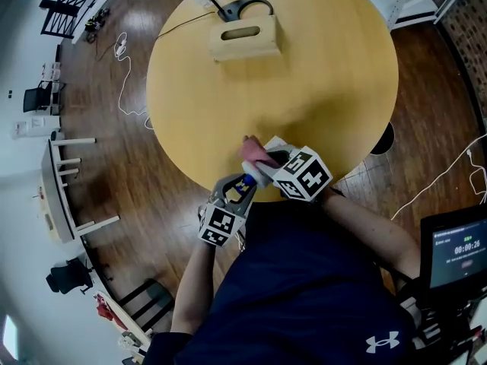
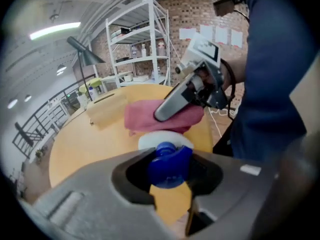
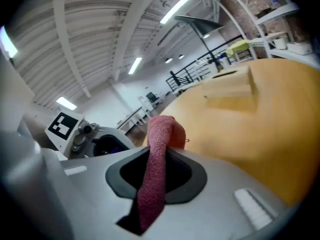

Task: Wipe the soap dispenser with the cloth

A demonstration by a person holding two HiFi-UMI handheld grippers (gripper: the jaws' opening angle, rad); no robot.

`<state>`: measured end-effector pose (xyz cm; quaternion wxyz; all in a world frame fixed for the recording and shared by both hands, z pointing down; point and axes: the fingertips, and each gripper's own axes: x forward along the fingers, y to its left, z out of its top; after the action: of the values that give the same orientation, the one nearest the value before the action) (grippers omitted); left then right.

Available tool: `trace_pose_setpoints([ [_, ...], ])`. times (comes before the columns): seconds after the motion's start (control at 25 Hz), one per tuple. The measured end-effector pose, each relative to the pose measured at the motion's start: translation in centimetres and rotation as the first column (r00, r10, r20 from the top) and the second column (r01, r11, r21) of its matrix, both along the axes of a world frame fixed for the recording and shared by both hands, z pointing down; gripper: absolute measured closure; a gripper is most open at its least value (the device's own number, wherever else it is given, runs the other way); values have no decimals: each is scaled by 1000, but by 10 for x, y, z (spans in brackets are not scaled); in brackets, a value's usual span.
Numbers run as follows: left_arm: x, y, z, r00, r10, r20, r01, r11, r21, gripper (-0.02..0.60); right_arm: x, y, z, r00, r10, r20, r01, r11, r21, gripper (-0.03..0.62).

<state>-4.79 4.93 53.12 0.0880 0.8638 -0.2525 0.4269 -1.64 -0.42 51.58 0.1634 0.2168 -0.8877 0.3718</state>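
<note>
My left gripper (image 1: 240, 185) has its jaws clamped on the soap dispenser (image 2: 169, 163). My right gripper (image 1: 268, 160) has its jaws pinching the cloth (image 3: 156, 159) just beside it. A wooden box (image 1: 245, 38) sits across the surface (image 1: 319, 90).

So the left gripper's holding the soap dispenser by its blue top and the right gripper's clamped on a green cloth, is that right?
Not quite. The cloth is pink, not green; the right gripper view shows it clamped in the right gripper. The left gripper does hold the soap dispenser by its blue top.
</note>
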Motion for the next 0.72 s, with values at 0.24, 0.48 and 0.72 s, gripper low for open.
trace_pose_setpoints([
  [0.24,3,13,-3,981,124,148,-138,987,86,445,7,7,15,999,37,-2,-37,999,-27,525],
  [0.48,8,12,-7,924,258,283,-313,934,170,445,84,-17,83,960,234,-155,-264,941,-210,525],
  [0.72,13,5,-12,835,366,410,-475,856,204,445,2,-5,-16,996,69,62,-66,997,-44,525],
])
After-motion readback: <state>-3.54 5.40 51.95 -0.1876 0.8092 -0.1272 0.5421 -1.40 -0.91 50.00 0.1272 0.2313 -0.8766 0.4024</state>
